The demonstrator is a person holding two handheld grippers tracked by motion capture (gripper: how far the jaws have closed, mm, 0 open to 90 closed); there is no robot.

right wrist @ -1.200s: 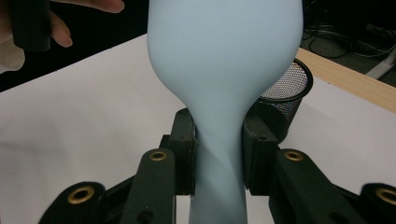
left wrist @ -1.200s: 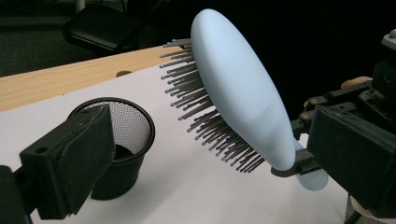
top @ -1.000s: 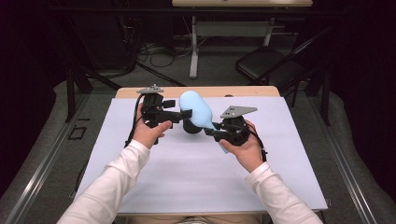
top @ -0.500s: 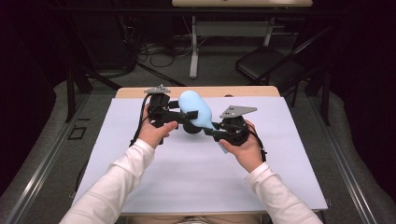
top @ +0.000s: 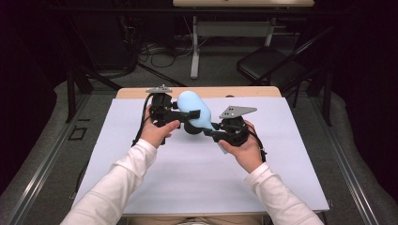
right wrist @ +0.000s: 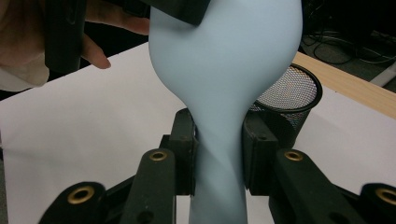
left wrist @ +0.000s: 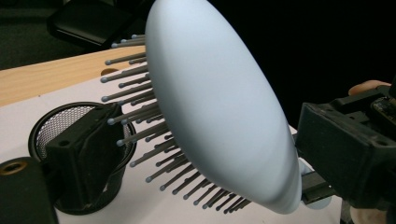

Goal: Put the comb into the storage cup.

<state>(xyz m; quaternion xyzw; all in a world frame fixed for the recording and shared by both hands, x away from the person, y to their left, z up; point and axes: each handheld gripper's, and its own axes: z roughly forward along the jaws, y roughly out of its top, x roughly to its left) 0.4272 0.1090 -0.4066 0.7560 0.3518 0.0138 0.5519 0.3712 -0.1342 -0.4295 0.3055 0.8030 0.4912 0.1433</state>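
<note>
Two hand-held grippers meet on a pale blue hairbrush (top: 193, 110) above the white surface (top: 197, 178): the right hand-held gripper (right wrist: 218, 154) clamps its handle, the left hand-held gripper (top: 187, 114) pinches its bristled head, just over a black mesh cup (right wrist: 287, 100)
</note>
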